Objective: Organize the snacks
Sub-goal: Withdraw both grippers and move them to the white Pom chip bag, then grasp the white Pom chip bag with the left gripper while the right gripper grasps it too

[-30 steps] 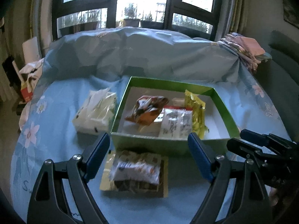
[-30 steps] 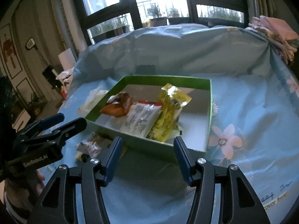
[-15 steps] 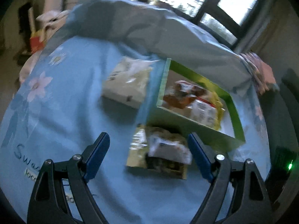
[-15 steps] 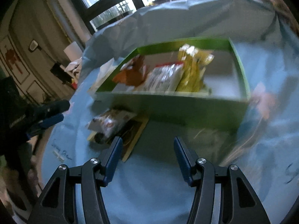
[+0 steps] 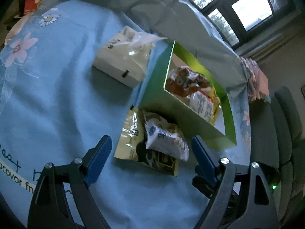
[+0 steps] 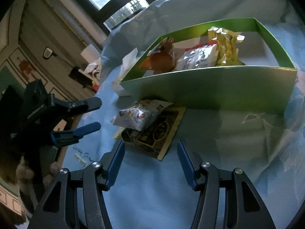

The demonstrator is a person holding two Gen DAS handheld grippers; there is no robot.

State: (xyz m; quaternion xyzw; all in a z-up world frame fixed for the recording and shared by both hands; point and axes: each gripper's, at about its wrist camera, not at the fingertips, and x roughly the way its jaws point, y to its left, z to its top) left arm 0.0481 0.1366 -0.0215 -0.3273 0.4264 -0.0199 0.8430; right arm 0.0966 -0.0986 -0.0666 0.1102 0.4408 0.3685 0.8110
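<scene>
A green box [image 5: 183, 122] [image 6: 209, 91] on the blue floral cloth holds an orange packet [image 6: 162, 61], a silver-white packet [image 6: 200, 57] and a yellow packet [image 6: 226, 45]. In front of it a white snack packet [image 5: 165, 137] [image 6: 139, 114] lies on a flat gold-and-black packet [image 5: 133, 141] [image 6: 152, 135]. My left gripper [image 5: 150, 148] is open, close over these two packets; it also shows in the right wrist view [image 6: 95, 114]. My right gripper [image 6: 150, 152] is open and empty, just short of the flat packet.
A white bag-wrapped box [image 5: 124, 61] lies left of the green box. A grey sofa [image 5: 286, 126] stands to the right, with folded pink cloth [image 5: 255, 80] at the table's far corner. The cloth rises in a fold [image 6: 190, 5] behind the box.
Both grippers have dropped lower and tilted toward the two packets in front of the green box. The left one has swung to their left side. Both stay open.
</scene>
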